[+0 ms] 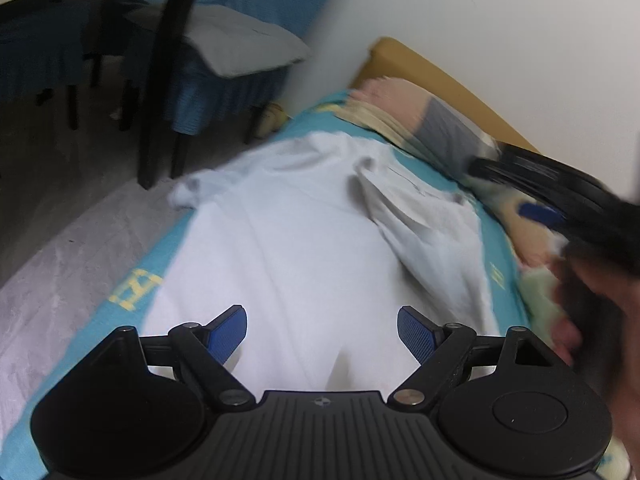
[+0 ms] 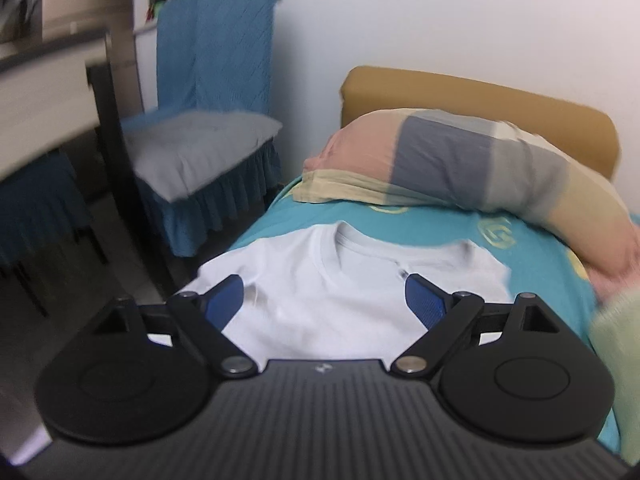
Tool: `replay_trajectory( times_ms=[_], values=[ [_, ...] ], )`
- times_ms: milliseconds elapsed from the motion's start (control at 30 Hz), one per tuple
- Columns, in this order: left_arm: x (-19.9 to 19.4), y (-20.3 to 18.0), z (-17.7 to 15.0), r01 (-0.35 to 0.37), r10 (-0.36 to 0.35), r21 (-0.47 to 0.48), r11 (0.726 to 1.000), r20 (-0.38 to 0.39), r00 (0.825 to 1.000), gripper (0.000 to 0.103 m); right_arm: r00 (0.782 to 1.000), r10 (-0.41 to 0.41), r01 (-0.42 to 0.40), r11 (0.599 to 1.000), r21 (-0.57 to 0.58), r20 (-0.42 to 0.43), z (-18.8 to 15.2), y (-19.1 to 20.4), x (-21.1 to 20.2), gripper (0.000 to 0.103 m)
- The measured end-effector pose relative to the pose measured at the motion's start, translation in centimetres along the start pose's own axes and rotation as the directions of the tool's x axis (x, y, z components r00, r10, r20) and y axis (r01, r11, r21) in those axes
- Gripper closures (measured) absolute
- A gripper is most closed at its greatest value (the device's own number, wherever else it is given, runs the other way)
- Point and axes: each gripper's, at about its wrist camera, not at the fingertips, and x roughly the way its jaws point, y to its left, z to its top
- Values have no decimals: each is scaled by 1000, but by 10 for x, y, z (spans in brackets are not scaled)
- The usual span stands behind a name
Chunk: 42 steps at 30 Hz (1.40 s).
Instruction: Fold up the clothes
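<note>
A white T-shirt [image 1: 304, 232] lies spread on the teal bed sheet [image 1: 132, 292], filling the centre of the left wrist view, with one side folded over itself toward the right of the frame. The left gripper [image 1: 322, 330] hovers above its lower part at bottom centre, fingers wide apart and holding nothing. In the right wrist view the shirt's collar [image 2: 384, 248] sits mid-frame, facing the patchwork pillow [image 2: 460, 160] in the upper right, which rests against a mustard headboard [image 2: 480, 96]. The right gripper [image 2: 324, 300] hangs over the chest of the T-shirt [image 2: 320, 304], fingers also spread wide and empty. At left stands a chair with a blue cover [image 2: 224, 80] carrying a grey cushion [image 2: 200, 148]. The right gripper also shows, blurred, at the right edge of the left wrist view.
</note>
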Motion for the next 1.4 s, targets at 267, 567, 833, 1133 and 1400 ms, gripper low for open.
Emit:
replay_trajectory(
  times_ms=[267,567,833,1133,1400],
  values=[
    [-6,-30,-57,146,-133,53,988,-194,972,23,999,-53,50,976,211,11,-95,-61,-191,14],
    [-5,-47,-125,236,-236,-56,970,-454,859,40,997,-52,20,891,453,59,-185,-120,-278,14],
    [-5,-72,-181,274,-227,-2,962,-569,790,59,997,-7,-38,802,597,72,-204,-157,-271,14],
    [2,-75,-191,264,-198,25,964,-594,780,59,997,49,-81,733,676,66,-216,-171,-258,14],
    [0,-86,-197,309,-208,58,949,-621,755,78,996,69,-84,745,662,49,-215,-169,-248,14]
  ],
)
